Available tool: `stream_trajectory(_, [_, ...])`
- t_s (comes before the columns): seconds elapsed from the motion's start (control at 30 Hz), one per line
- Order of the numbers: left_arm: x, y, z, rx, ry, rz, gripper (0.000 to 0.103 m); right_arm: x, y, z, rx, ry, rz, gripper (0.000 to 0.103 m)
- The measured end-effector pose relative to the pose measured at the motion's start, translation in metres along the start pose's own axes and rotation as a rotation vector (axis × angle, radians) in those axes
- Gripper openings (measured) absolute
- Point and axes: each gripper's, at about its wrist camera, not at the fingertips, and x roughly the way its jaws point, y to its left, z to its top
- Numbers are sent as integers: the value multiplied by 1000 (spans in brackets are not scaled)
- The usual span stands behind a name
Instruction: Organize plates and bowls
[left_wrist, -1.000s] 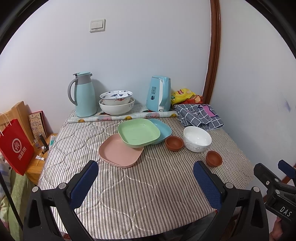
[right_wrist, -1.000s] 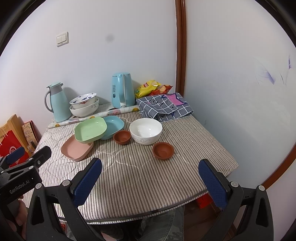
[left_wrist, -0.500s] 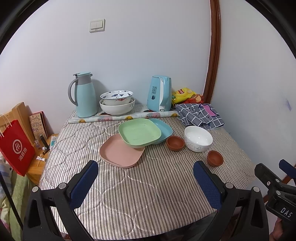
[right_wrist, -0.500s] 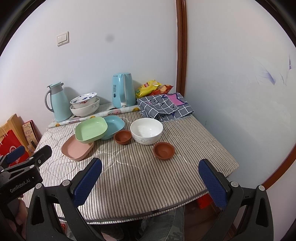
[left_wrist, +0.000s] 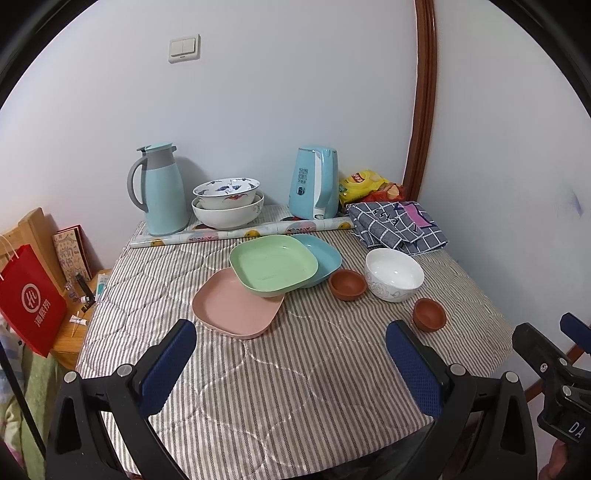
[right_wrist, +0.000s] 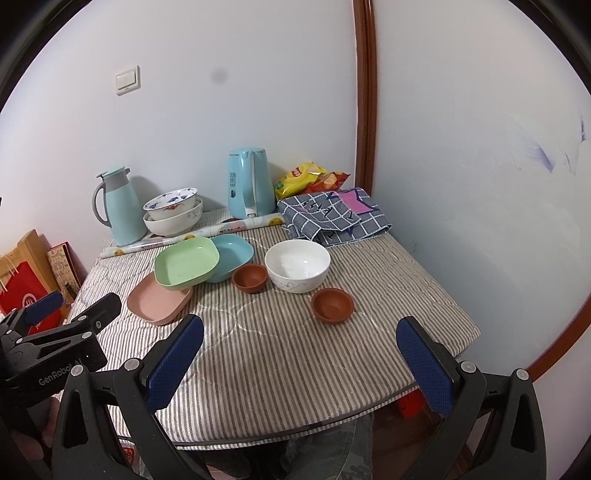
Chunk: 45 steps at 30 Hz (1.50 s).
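Left gripper (left_wrist: 291, 363) and right gripper (right_wrist: 299, 360) hover spread wide, empty; green plate (left_wrist: 273, 265) and white bowl (right_wrist: 297, 265) sit ahead.

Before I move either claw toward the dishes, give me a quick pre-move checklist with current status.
1. Left claw open, empty: ok.
2. Right claw open, empty: ok.
3. Green plate free to lift, nothing on top of it: ok.
4. Pink plate free to lift: not ok, green plate overlaps it.
5. White bowl upright, apart from both brown cups: ok.
6. Cracks or chips on dishes: cannot tell.
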Motion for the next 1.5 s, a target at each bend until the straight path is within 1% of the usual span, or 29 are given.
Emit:
stream_trajectory(0.23, [8, 6, 9, -15, 9, -15, 103, 7, 3, 4, 9, -2, 24, 103])
stream_trajectory(0.73, [49, 37, 30, -59, 71, 10, 103, 39, 20, 21, -5, 33, 57, 102])
stream_trajectory(1.03, [79, 60, 46, -94, 107, 39, 103, 71, 28, 41, 0, 55, 90, 102])
stream_trajectory(1.2, [97, 72, 57, -113, 124, 62, 103, 90, 37, 51, -11, 65, 124, 102])
stream_trajectory(1.47, [126, 85, 68, -127, 153, 85, 103, 122, 53, 63, -41, 94, 152, 100])
stream_trajectory(1.5, [129, 85, 69, -127, 156, 88, 101, 124, 53, 64, -42, 94, 154, 100])
